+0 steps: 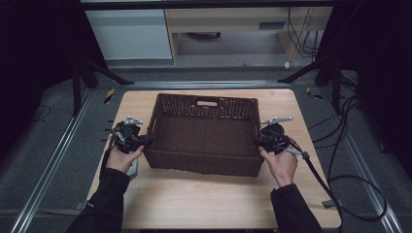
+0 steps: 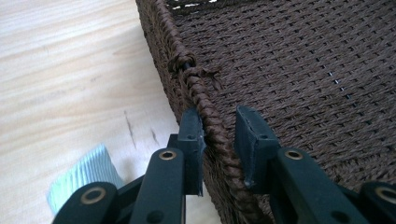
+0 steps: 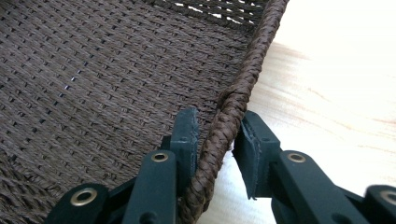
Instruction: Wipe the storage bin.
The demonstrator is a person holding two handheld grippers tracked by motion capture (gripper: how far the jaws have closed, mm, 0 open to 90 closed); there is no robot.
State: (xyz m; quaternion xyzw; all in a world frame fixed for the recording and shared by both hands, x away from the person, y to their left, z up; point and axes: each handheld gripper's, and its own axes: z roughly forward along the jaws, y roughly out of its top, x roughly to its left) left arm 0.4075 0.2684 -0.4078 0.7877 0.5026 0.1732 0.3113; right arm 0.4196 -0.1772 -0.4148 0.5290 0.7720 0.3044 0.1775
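Observation:
A dark brown woven basket stands in the middle of the light wooden table, with nothing inside it. My left gripper is at its left wall. In the left gripper view the braided rim runs between the jaws of the left gripper, one jaw outside the wall and one inside, shut on the rim. My right gripper is at the right wall. In the right gripper view the rim passes between the jaws of the right gripper, which press on it from both sides.
A pale ribbed cloth-like thing lies on the table just outside the basket's left wall, under my left hand. Cables trail off the table's right side. Metal rails and dark stands surround the table.

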